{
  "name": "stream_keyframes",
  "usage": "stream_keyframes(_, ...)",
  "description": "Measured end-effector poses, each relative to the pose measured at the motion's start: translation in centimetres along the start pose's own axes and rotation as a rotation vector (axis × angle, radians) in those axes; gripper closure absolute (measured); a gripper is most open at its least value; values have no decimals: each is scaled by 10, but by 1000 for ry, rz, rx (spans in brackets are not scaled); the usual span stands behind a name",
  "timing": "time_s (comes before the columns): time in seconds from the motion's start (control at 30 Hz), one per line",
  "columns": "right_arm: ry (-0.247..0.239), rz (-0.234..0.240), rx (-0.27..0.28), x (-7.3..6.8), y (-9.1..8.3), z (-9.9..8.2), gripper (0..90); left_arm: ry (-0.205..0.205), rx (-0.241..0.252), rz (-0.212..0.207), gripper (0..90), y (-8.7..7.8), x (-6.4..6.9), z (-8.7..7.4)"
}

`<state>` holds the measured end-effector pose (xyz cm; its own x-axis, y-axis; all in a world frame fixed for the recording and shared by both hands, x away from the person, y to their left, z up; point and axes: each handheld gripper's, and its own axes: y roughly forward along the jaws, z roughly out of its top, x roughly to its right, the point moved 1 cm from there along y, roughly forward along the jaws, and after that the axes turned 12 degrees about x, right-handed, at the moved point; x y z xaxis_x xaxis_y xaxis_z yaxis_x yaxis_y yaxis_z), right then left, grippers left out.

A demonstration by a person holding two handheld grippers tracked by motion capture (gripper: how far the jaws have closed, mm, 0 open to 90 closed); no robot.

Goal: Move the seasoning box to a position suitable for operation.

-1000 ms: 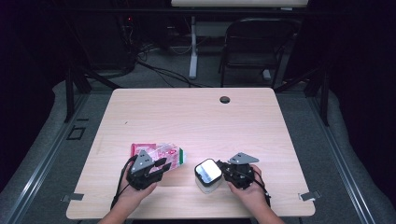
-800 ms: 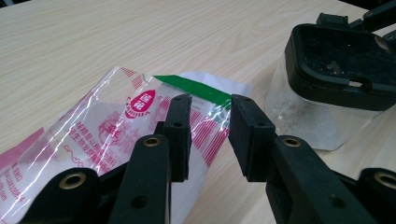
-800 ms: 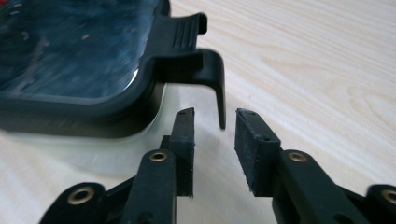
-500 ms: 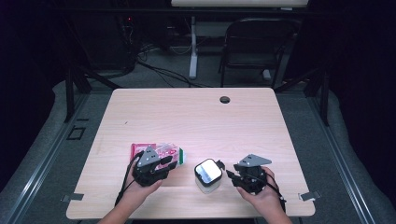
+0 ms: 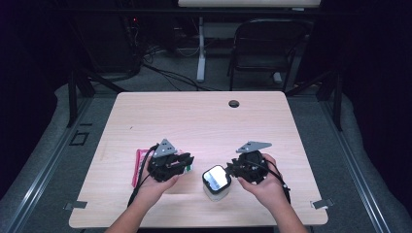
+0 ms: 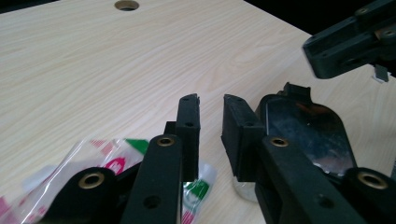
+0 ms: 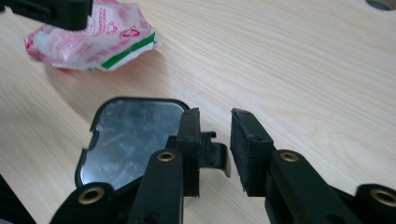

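Container [image 5: 215,182] with mirror-like lid sitting lower centre of the high view, beside the right gripper [image 5: 232,171]. Packet [image 5: 141,165] lying lower left under the left gripper [image 5: 187,162]. Both grippers' jaws narrowing lately, gripping nothing.

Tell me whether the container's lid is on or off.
On: the black-rimmed lid sits flat atop the clear container, which stands upright on the table.

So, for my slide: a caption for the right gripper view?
Right gripper, jaws apart and empty, above a black-rimmed lidded container; a pink-printed packet lies beyond.
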<state>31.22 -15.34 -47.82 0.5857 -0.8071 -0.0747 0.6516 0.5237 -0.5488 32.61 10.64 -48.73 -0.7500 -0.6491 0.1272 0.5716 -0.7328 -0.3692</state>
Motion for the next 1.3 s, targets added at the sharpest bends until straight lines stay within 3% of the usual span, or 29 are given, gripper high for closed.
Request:
stream_keyframes(0.03, 18, -7, -3, 1, 4, 0, 779, 14, -14, -32, 812, 2, 4, 2)
stream_keyframes(0.1, 24, -15, 0, 1, 5, 0, 789, 22, -15, -40, 830, 2, 6, 2)
stream_keyframes(0.2, 39, -16, 9, 3, 6, -2, 820, 70, -63, -75, 868, 1, 15, -3)
stream_keyframes(0.3, 50, 3, 5, 2, 6, -4, 823, 79, -92, -91, 899, 1, 19, -10)
stream_keyframes(0.47, 21, -11, -13, -3, 11, -10, 838, 57, -130, -104, 900, 3, 19, -18)
stream_keyframes(0.77, 30, 2, -15, -2, 13, -13, 851, 54, -156, -117, 900, 7, 21, -24)
stream_keyframes(1.0, 74, 26, -12, 3, 13, -15, 854, 75, -211, -149, 900, 11, 28, -31)
stream_keyframes(1.3, 71, 27, -4, 3, 13, -16, 854, 77, -238, -158, 900, 17, 33, -40)
